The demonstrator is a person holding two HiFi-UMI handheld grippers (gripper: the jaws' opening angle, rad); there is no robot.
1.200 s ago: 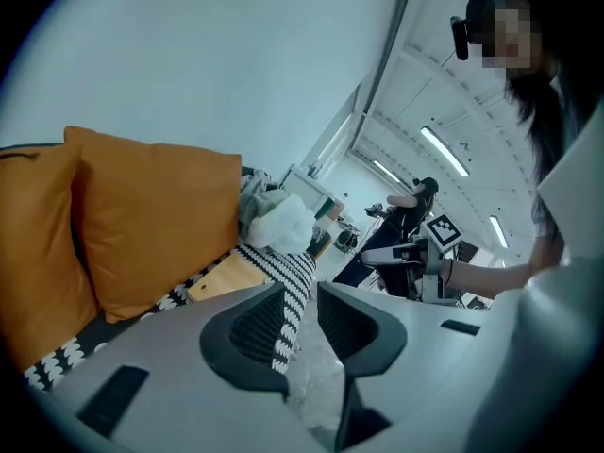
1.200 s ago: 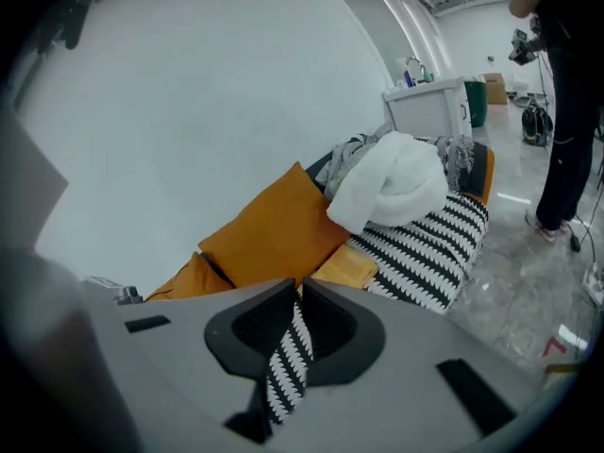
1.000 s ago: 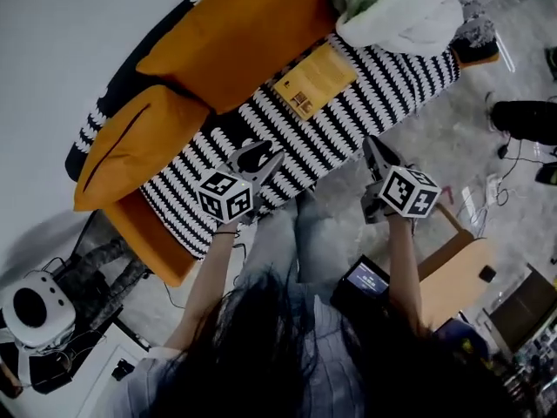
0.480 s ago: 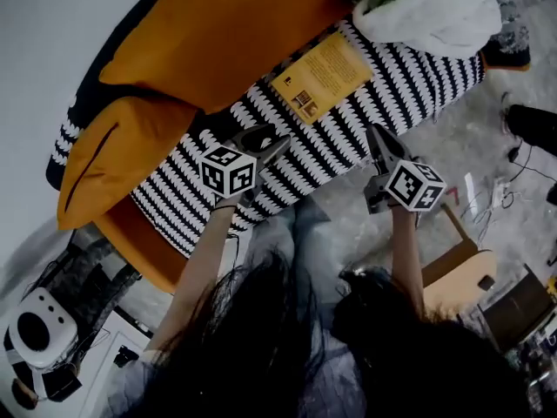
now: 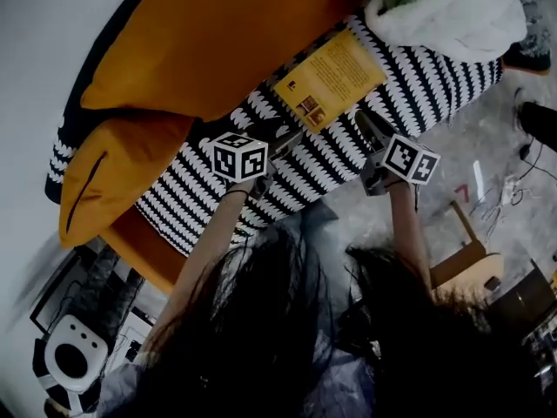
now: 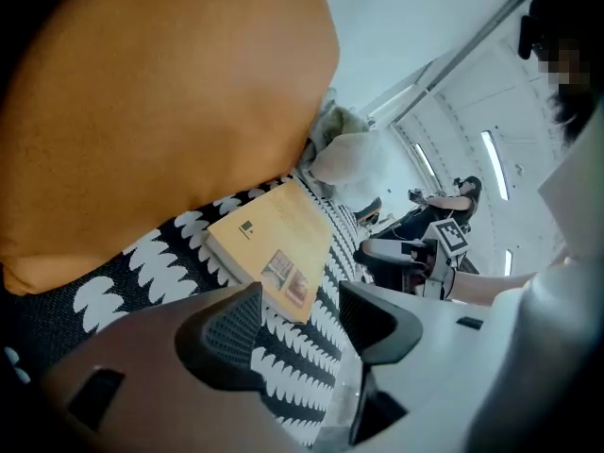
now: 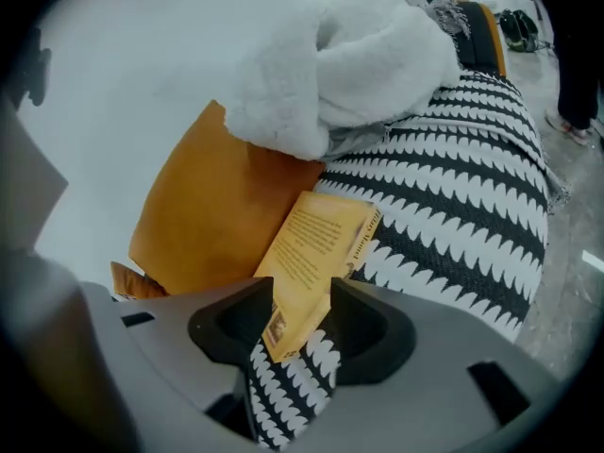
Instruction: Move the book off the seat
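Book: flat on striped seat
Left gripper: jaws just opening, gripping nothing
Right gripper: jaws just opening, book corner between, ungripped

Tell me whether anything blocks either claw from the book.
Nothing visible does. The book lies uncovered on the striped seat cover. The left claw and right claw, whose empty jaws have just been opening, face it across bare cover.
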